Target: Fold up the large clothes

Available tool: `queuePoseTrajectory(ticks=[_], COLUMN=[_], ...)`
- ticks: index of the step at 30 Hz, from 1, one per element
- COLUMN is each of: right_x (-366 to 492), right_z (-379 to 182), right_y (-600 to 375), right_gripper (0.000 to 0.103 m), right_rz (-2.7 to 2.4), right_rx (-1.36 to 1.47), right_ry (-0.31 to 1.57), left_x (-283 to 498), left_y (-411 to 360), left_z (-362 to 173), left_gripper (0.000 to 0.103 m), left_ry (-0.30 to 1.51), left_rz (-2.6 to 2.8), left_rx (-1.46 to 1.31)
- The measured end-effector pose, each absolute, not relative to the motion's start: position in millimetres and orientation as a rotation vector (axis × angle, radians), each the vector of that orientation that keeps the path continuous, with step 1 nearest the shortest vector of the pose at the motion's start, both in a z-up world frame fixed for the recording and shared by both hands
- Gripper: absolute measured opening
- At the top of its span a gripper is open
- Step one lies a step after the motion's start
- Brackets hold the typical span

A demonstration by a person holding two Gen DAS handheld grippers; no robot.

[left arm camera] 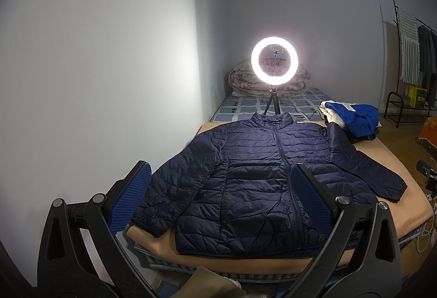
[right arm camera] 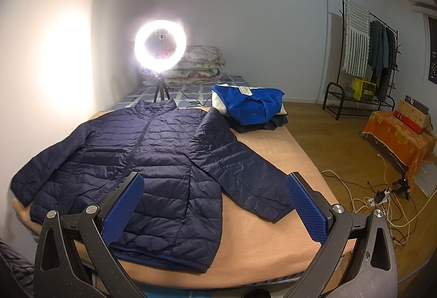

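Note:
A navy quilted puffer jacket (left arm camera: 254, 175) lies flat, front up and zipped, on the tan blanket of the bed (left arm camera: 387, 161), sleeves spread to both sides. It also shows in the right wrist view (right arm camera: 153, 161). My left gripper (left arm camera: 221, 175) is open and empty, held above the jacket's lower hem. My right gripper (right arm camera: 215, 186) is open and empty, above the jacket's right side, its right sleeve (right arm camera: 245, 175) between the fingers.
A lit ring light on a tripod (left arm camera: 274, 60) stands behind the collar. A folded pile of clothes with a blue garment on top (right arm camera: 250, 104) sits at the bed's far right. Folded quilts (right arm camera: 196, 63), a clothes rack (right arm camera: 366, 52), floor cables (right arm camera: 382, 197).

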State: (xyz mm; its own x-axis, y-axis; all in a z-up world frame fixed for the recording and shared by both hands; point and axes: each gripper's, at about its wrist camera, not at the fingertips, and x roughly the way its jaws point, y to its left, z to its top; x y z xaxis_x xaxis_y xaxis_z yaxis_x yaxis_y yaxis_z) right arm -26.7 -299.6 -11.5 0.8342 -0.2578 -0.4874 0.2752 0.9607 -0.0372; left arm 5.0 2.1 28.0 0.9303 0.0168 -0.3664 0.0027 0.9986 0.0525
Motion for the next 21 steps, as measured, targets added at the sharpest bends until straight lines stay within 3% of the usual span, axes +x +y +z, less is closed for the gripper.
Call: queuePoseTrajectory(ticks=[21], right_x=[-28], right_z=[-12], right_y=[-300], right_gripper=[0.103], right_rz=[-0.289], right_rx=[0.027], right_ry=[0.510], left_x=[14], left_y=[2], left_z=[15], left_gripper=[0.103], left_ry=[0.391], left_rz=[0.003], left_rx=[0.054])
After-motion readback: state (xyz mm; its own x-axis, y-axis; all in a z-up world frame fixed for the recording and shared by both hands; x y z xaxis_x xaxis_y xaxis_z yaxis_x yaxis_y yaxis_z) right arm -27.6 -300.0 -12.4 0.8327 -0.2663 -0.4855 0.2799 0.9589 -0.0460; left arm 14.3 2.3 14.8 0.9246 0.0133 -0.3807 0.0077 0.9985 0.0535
